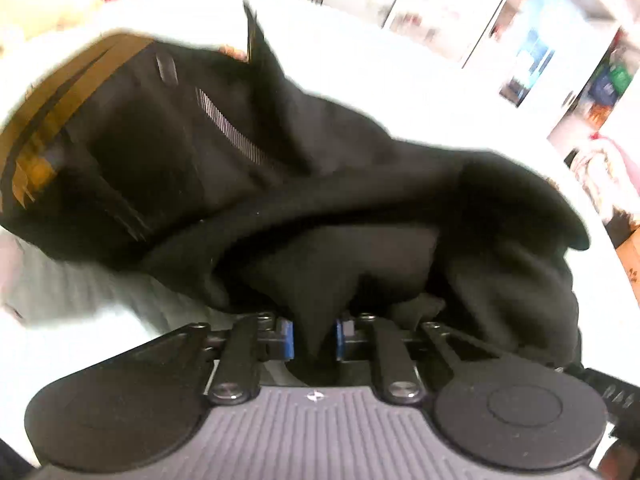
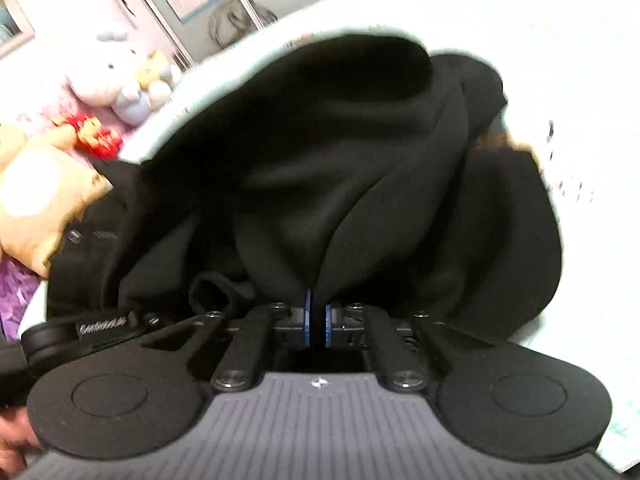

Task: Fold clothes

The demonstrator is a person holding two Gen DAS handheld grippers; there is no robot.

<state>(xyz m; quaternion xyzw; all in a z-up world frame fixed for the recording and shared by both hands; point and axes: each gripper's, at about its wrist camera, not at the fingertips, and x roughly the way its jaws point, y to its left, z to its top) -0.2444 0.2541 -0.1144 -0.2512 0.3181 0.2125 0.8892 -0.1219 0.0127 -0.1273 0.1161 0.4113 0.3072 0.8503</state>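
Pale bedding (image 1: 400, 92) lies under the black garment (image 1: 280, 184), heaped between your grippers. Your left gripper (image 1: 315, 338) pinches a fold; your right gripper (image 2: 317, 326) seems nearly closed on fabric, though blur hides how much. That thin bite may slip as you lift.

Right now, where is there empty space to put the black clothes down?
The pale sheet is bare beyond the black garment, on its far right side in the right claw's view. The left claw's view shows bare sheet behind it too. The stuffed toys crowd the left edge.
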